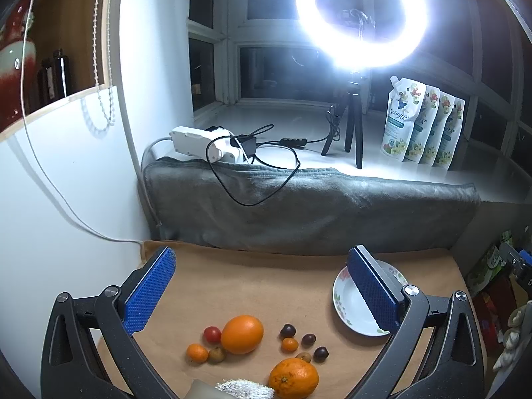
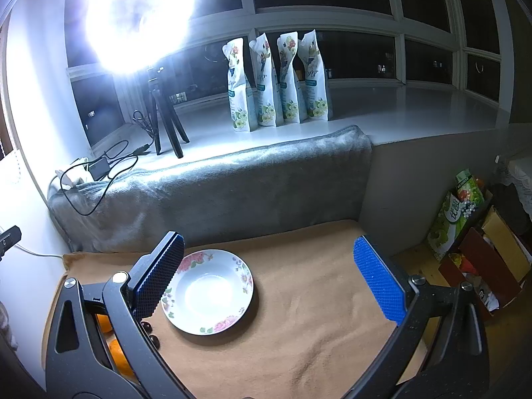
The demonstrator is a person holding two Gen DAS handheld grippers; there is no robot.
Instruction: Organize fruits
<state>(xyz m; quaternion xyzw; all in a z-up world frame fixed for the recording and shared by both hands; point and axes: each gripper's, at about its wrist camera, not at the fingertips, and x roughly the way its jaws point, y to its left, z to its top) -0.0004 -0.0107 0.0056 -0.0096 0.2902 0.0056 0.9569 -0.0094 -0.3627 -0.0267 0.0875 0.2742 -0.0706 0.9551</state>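
Observation:
On the tan cloth (image 1: 252, 282) lies a loose group of fruit: a large orange (image 1: 242, 334), a second orange (image 1: 293, 378), a red cherry tomato (image 1: 212, 334), two small kumquats (image 1: 197, 352) (image 1: 289, 344), several dark chestnut-like fruits (image 1: 287, 330) and brownish longans (image 1: 217, 355). My left gripper (image 1: 262, 286) hovers open above and behind them, holding nothing. A white floral plate (image 2: 209, 291) is empty, right of the fruit. My right gripper (image 2: 276, 272) is open over the cloth beside the plate. Oranges (image 2: 116, 352) and dark fruits (image 2: 154, 339) peek past its left finger.
A grey blanket (image 1: 312, 206) borders the cloth's far edge below a windowsill with a ring light on a tripod (image 1: 354, 126), a power strip with cables (image 1: 202, 144) and several pouches (image 2: 276, 83). Boxes and bags (image 2: 478, 242) stand at the right. A white knitted object (image 1: 244, 389) lies at the near edge.

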